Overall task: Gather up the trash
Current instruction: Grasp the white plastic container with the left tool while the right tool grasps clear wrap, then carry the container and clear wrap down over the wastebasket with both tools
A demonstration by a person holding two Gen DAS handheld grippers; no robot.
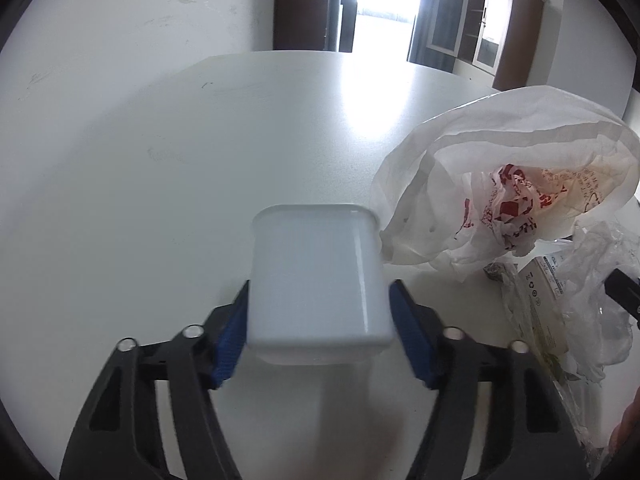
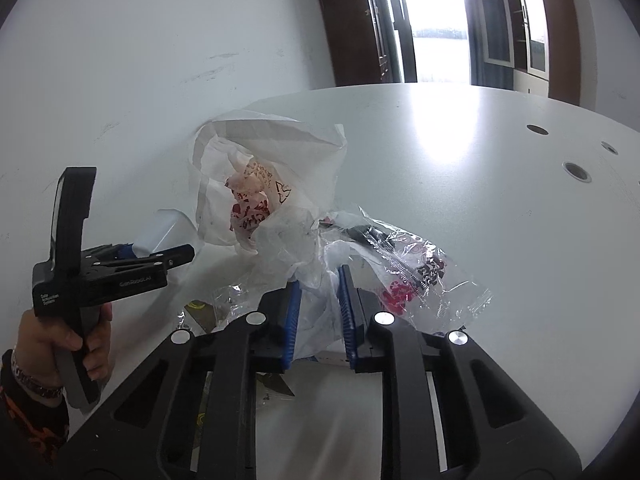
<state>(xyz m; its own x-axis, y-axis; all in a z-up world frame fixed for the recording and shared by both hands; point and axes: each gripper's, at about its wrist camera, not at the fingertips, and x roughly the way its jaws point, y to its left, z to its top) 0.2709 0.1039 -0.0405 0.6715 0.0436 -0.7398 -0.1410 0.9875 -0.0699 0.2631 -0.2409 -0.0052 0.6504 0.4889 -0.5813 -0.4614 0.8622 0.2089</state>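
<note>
My left gripper (image 1: 318, 304) is shut on a white plastic container (image 1: 316, 280) and holds it above the white table (image 1: 200, 152), just left of an open white plastic bag (image 1: 500, 168) with red-printed crumpled paper inside. The bag also shows in the right wrist view (image 2: 260, 184), mouth up, and the left gripper (image 2: 132, 256) with the container (image 2: 164, 232) is at its left. My right gripper (image 2: 318, 312) is shut on a bunch of thin clear plastic film (image 2: 316, 304) by the bag.
Clear wrappers with red and black print (image 2: 404, 276) and other packaging (image 1: 560, 304) lie on the table by the bag. Round cable holes (image 2: 576, 171) sit at the table's right. A wall is behind; a doorway and cabinets (image 2: 536, 32) stand beyond.
</note>
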